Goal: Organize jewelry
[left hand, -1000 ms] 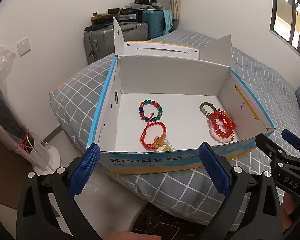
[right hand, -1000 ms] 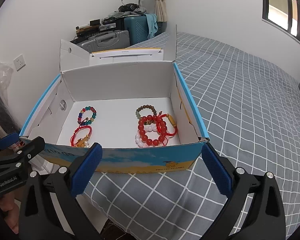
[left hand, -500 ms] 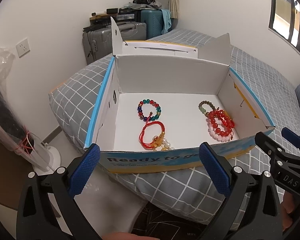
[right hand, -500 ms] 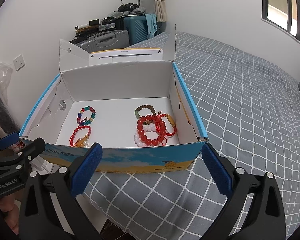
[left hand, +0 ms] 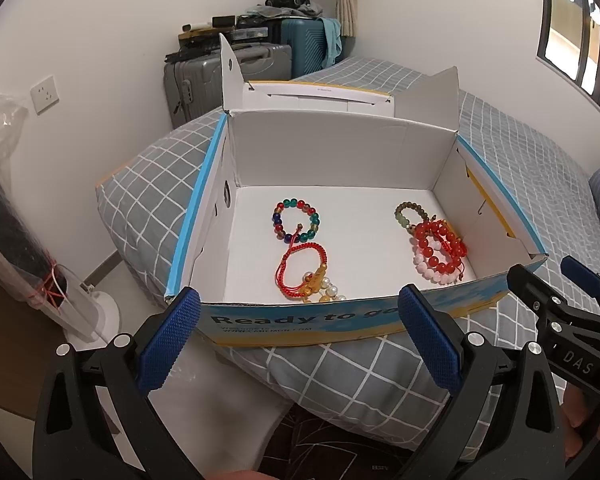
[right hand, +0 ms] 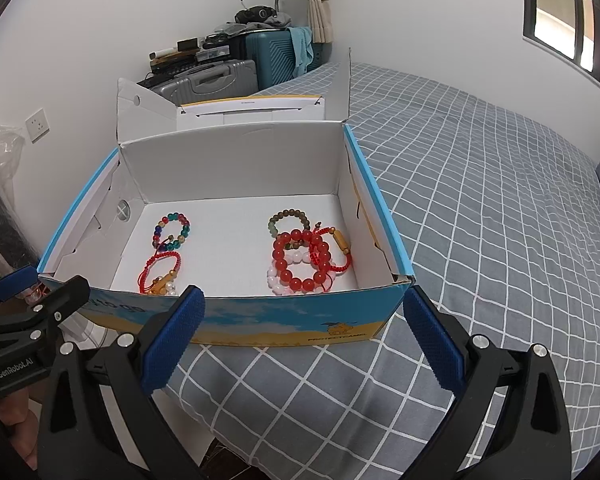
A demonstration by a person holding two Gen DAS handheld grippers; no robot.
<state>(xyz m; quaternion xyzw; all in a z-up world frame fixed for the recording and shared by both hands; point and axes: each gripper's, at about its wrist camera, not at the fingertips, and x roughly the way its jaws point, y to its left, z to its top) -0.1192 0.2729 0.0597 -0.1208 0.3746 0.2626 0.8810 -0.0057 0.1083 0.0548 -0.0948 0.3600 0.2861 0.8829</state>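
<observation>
The left tongs (left hand: 298, 334) stand wide open with nothing between their blue pads (left hand: 168, 338), held low just short of the box (left hand: 340, 322), whose printed front wall lies straight ahead of them. The right tongs (right hand: 302, 334) are spread just as wide and are likewise empty, level with the same front wall, their right pad (right hand: 434, 344) near the box's right front corner. Each pair shows at the edge of the other's view, so they sit side by side and apart. Beyond the left tongs, inside on the white floor, a red cord bracelet (left hand: 302, 266) with gold and pearl beads lies closest, against the front wall; just past it and touching it is a multicolour bead bracelet (left hand: 296, 220). Ahead of the right tongs lies a heap: a red bead bracelet (right hand: 302, 260) on top of a pale pink one (right hand: 278, 278), a red cord with a tan bead (right hand: 340, 248) to its right, and a brown-green bead bracelet (right hand: 290, 220) farthest back, partly under the red one. The two groups are well apart. The box, lid flaps up, rests on a grey checked bed (right hand: 480, 200). Far behind it, suitcases (left hand: 228, 76) stand against the wall.
</observation>
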